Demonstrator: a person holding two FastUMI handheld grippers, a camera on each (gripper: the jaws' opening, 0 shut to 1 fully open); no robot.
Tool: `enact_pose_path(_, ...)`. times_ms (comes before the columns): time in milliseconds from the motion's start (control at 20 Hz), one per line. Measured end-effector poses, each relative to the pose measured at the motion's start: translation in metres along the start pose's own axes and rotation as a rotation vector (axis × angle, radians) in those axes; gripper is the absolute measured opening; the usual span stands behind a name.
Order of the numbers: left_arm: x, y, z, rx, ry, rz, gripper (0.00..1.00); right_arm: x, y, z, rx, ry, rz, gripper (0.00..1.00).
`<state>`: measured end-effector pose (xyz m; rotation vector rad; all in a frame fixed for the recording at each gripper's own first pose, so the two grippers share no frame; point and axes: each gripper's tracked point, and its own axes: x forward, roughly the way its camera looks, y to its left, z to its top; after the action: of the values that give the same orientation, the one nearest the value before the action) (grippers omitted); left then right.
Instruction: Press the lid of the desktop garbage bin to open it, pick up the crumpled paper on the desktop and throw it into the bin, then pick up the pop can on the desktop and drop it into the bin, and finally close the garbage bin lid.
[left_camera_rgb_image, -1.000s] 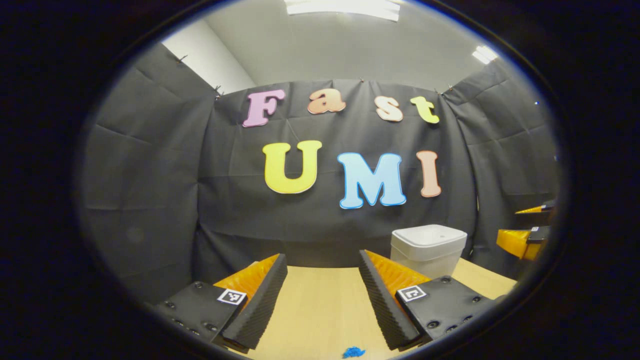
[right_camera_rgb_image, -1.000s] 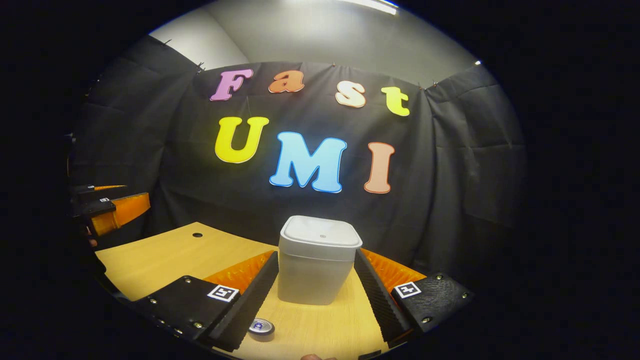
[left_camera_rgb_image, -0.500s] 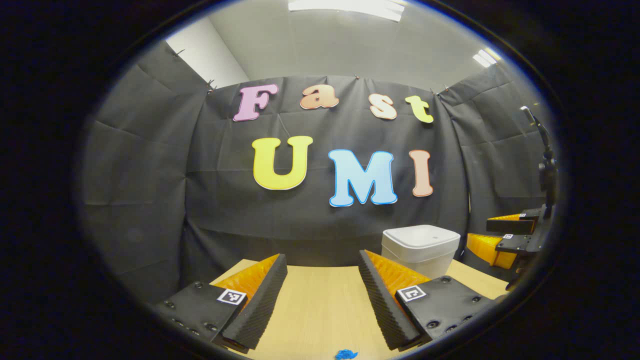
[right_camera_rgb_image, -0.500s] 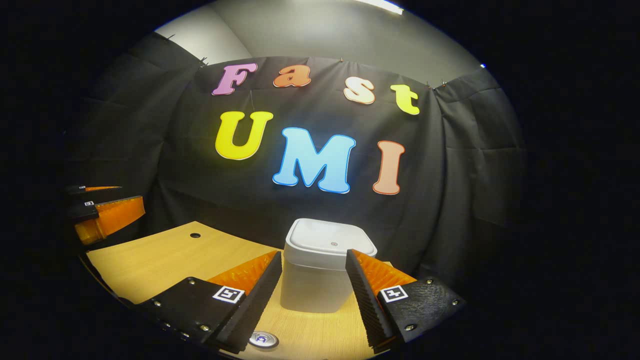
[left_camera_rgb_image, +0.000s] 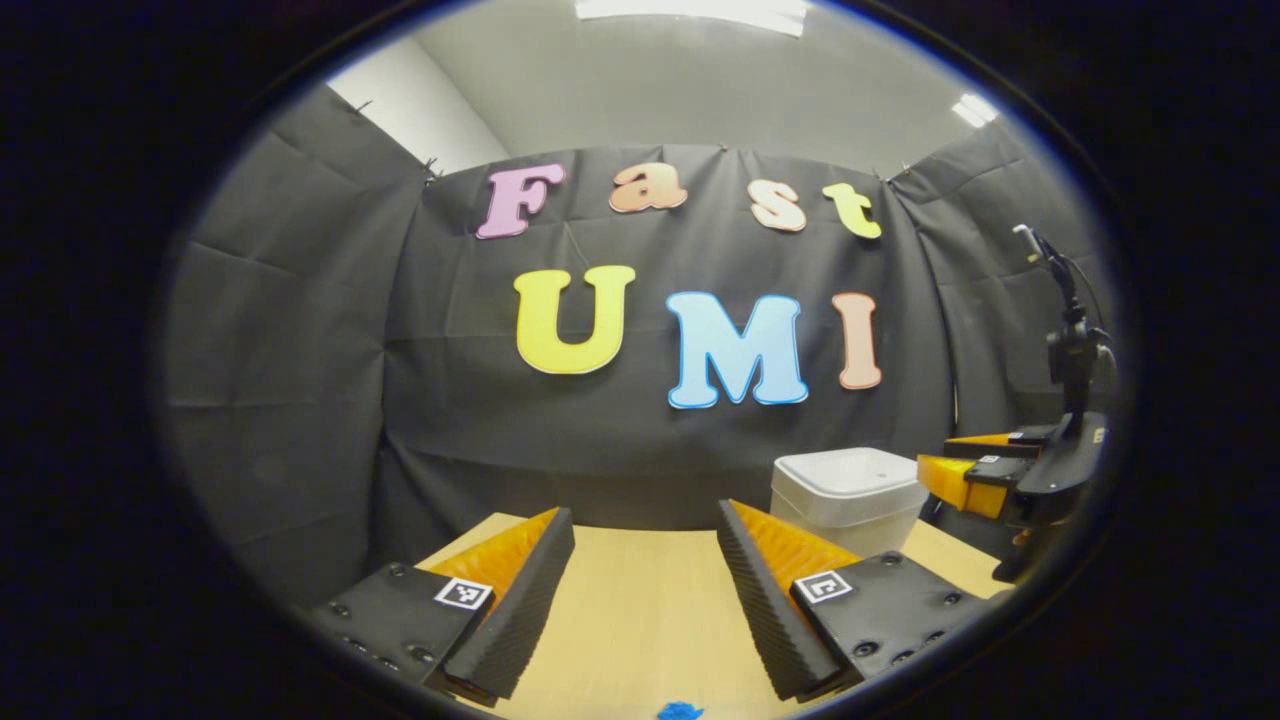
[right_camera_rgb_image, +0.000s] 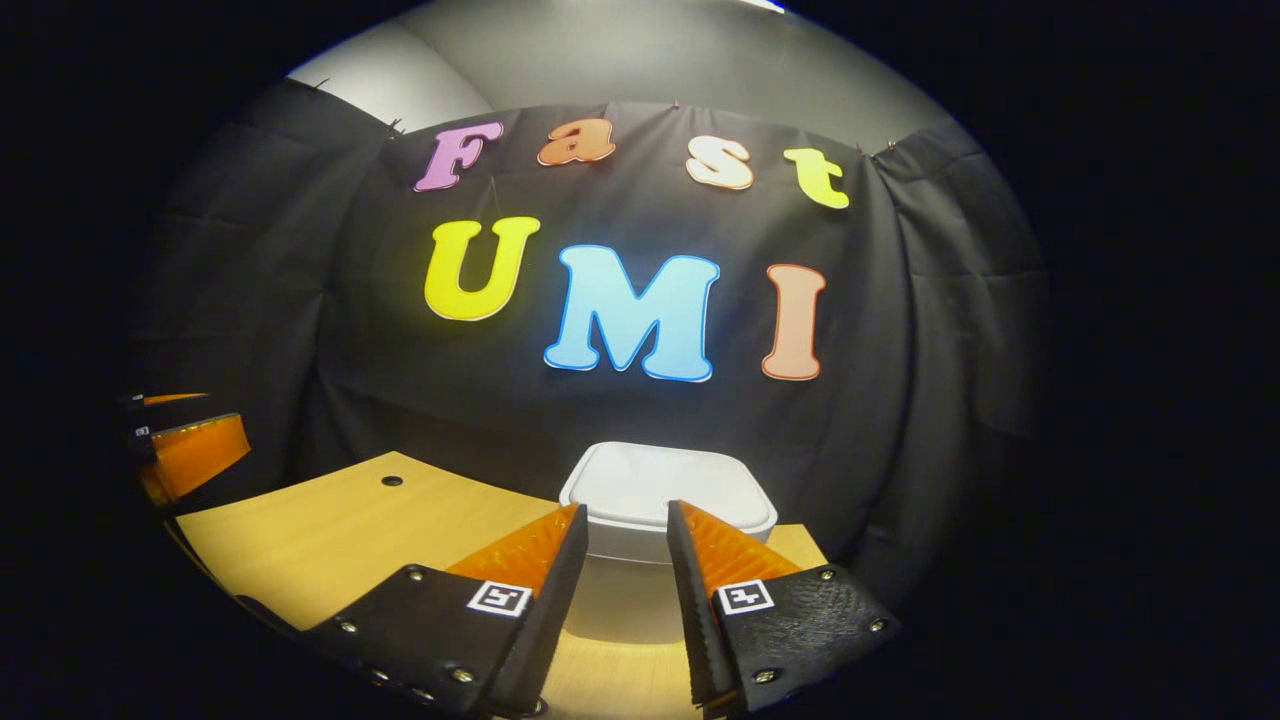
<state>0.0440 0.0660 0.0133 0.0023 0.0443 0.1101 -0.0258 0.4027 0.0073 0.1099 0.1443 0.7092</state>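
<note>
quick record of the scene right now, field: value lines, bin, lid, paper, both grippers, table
bin: white desktop garbage bin standing at the far side of the table
lid: lid closed, lying flat on the bin
paper: small blue crumpled paper on the table, in front of the left gripper
left gripper: left gripper open, held above the table, holding nothing
right gripper: right gripper held at the bin's near edge, fingers narrowly apart, holding nothing
table: light wood table with a small round hole
</note>
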Motion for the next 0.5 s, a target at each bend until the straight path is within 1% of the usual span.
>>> enact_pose_path(50,0.000,0.000,-0.002,0.001,0.002,0.007,0.94,0.005,0.002,-0.001,0.002,-0.002,0.023,0.46)
enact_pose_path(100,0.000,0.000,-0.002,0.000,0.006,0.014,0.94,0.009,-0.011,-0.005,0.000,0.005,-0.014,0.39)
enact_pose_path(150,0.000,0.000,-0.003,0.000,0.008,0.024,0.94,0.016,-0.013,-0.007,0.002,0.002,-0.029,0.30)
enact_pose_path(200,0.001,0.001,-0.003,-0.001,0.009,0.031,0.94,0.020,-0.014,-0.005,0.008,0.002,-0.024,0.17)
enact_pose_path(250,0.002,0.001,-0.004,0.000,0.010,0.039,0.94,0.028,-0.015,-0.007,0.015,0.004,-0.015,0.15)
enact_pose_path(400,0.005,0.002,-0.005,0.003,0.015,0.056,0.94,0.042,-0.017,-0.008,0.002,0.003,0.007,0.15)
enact_pose_path(450,0.006,0.001,-0.005,0.002,0.017,0.058,0.94,0.049,-0.026,-0.010,-0.010,0.008,-0.043,0.15)
enact_pose_path(500,0.008,-0.001,-0.005,0.002,0.016,0.059,0.94,0.040,-0.028,-0.007,-0.007,0.000,-0.029,0.06)
